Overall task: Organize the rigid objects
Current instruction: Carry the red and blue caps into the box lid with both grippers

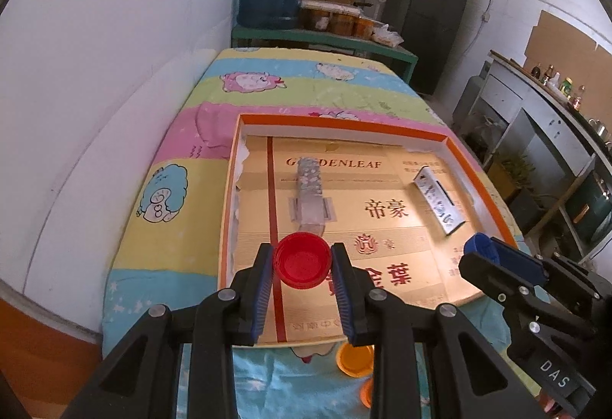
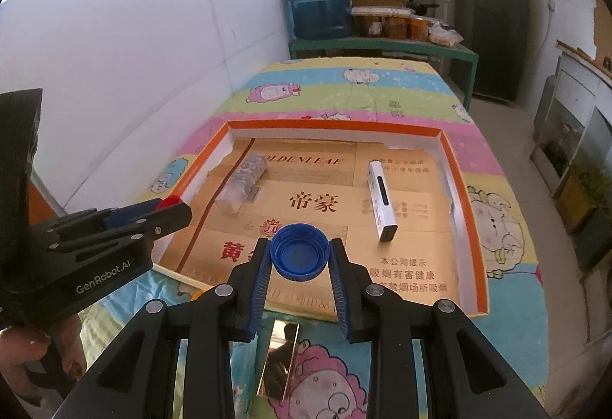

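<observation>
Over the near edge of the orange-rimmed tray [image 1: 455, 142], the left gripper [image 1: 302, 264] pinches a red bottle cap [image 1: 302, 261], open side up, its blue pads [image 1: 265, 289] pressed against the cap's ribbed wall at 9 and 3 o'clock. The right gripper [image 2: 299, 258] clamps a blue bottle cap [image 2: 299, 256] the same way, jaws spread only as wide as the cap. In the right wrist view, a white rectangular device [image 2: 381, 205] lies in the tray at 1 o'clock from the blue cap, a clear glittery block [image 2: 241, 185] at 11 o'clock. A shiny gold bar [image 2: 279, 363] rests on the cartoon tablecloth [image 2: 497, 239] at 6 o'clock, outside the tray.
</observation>
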`<action>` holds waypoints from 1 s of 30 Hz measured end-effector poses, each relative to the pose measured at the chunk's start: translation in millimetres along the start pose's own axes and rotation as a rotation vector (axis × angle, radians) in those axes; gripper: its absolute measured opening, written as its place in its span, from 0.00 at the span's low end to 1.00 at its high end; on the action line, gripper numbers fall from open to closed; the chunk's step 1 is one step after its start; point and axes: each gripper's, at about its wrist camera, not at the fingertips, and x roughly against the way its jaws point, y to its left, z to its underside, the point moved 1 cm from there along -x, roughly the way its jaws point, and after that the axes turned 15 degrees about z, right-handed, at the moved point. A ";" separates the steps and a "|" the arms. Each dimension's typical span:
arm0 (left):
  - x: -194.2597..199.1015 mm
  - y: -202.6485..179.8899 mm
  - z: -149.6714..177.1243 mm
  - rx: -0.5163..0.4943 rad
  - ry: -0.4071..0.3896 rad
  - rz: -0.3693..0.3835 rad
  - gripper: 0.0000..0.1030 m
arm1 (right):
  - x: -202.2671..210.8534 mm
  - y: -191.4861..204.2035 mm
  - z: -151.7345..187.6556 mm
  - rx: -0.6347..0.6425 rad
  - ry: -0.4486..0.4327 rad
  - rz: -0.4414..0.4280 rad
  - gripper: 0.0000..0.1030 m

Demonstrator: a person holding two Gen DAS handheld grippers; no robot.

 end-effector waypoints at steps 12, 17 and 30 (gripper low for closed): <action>-29.8 15.7 -2.5 0.024 0.040 -0.009 0.30 | -35.8 -0.9 -5.3 0.004 0.045 -0.005 0.30; -37.5 18.6 -1.7 0.028 0.052 -0.013 0.30 | -48.7 -1.1 -4.8 0.004 0.068 -0.002 0.30; -42.8 18.6 -1.1 0.014 0.052 -0.019 0.30 | -68.5 0.5 -2.5 0.011 0.105 0.003 0.30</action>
